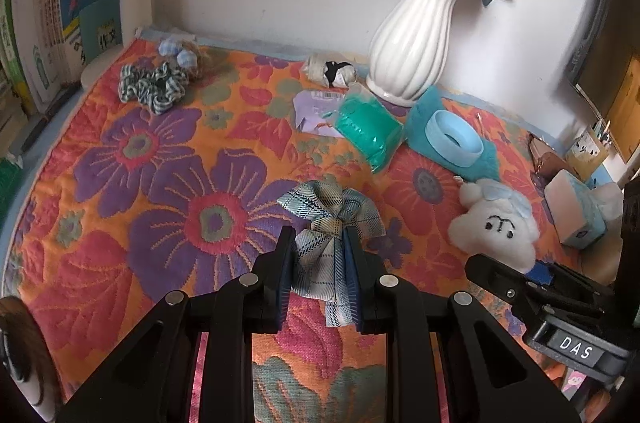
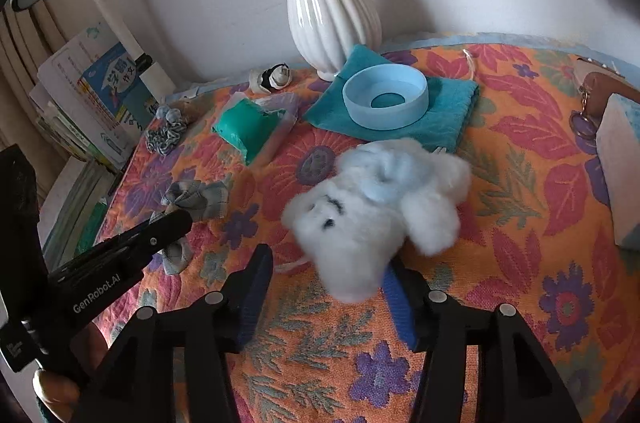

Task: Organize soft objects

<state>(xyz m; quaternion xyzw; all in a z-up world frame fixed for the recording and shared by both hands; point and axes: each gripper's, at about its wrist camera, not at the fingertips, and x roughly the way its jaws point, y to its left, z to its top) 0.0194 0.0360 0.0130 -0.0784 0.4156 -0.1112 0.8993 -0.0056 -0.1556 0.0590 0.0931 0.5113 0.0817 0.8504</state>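
My left gripper (image 1: 318, 237) is shut on a pale blue plaid fabric bow (image 1: 324, 211), held just over the floral cloth (image 1: 160, 183). In the right wrist view the bow (image 2: 200, 197) hangs from the left gripper (image 2: 176, 223) at the left. A white fluffy plush toy (image 2: 372, 207) with a stitched face lies blurred between the jaws of my right gripper (image 2: 328, 263). The jaws stand open, and the left pad is clear of the toy. In the left wrist view the plush toy (image 1: 492, 227) sits at the right, beside one of the right gripper's fingers (image 1: 492, 273).
A white ribbed vase (image 2: 328, 7) of blue flowers stands at the back wall. Before it lies a teal towel (image 2: 452, 111) bearing a light blue ring (image 2: 384, 95). A green packet (image 1: 368, 131), a checked scrunchie (image 1: 154, 85), books (image 1: 80, 3) and a tissue box (image 1: 576, 207) surround the cloth.
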